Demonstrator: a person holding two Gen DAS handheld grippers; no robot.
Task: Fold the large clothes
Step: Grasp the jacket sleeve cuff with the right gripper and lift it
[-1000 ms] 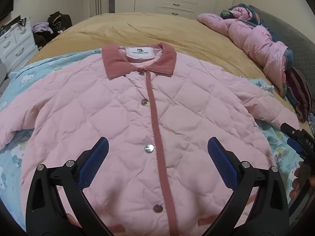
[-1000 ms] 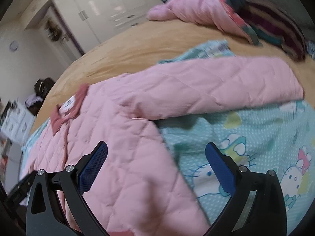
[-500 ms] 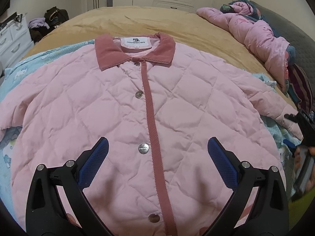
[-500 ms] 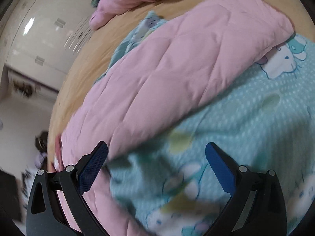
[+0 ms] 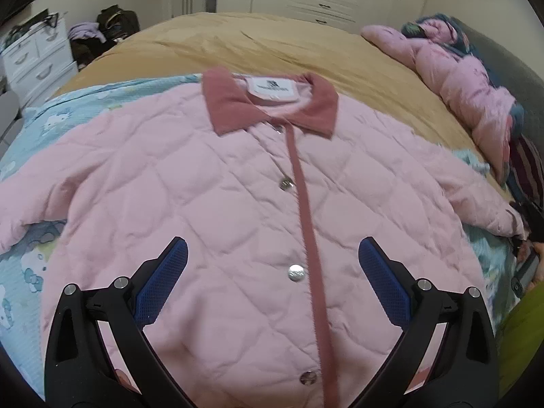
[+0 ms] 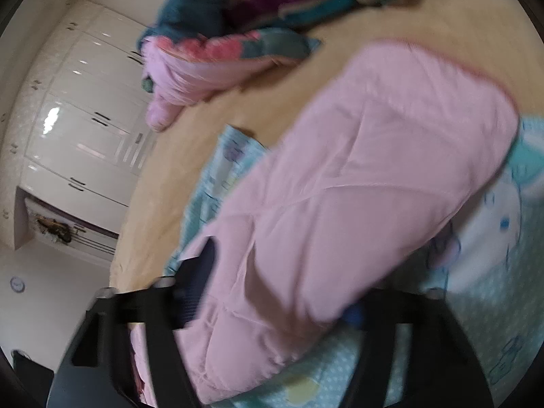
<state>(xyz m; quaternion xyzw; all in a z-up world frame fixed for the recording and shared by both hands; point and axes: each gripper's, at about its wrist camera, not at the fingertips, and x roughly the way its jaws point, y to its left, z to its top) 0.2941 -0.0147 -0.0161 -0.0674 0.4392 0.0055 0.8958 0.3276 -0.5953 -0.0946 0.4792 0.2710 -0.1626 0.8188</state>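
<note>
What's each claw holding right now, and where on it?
Left claw: nothing, open above the jacket. Right claw: closing around the jacket's sleeve; firm grip unclear.

Lies spread flat, front up and snapped shut: pink quilted jacket (image 5: 221, 204) with dusty-rose collar (image 5: 234, 105) and placket, sleeves out sideways, over a light-blue cartoon-print sheet (image 5: 20, 272).

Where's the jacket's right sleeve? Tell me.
In the right wrist view the sleeve lies between the closing right gripper's fingers, on the cartoon sheet; in the left wrist view it is at the far right of the jacket.
</note>
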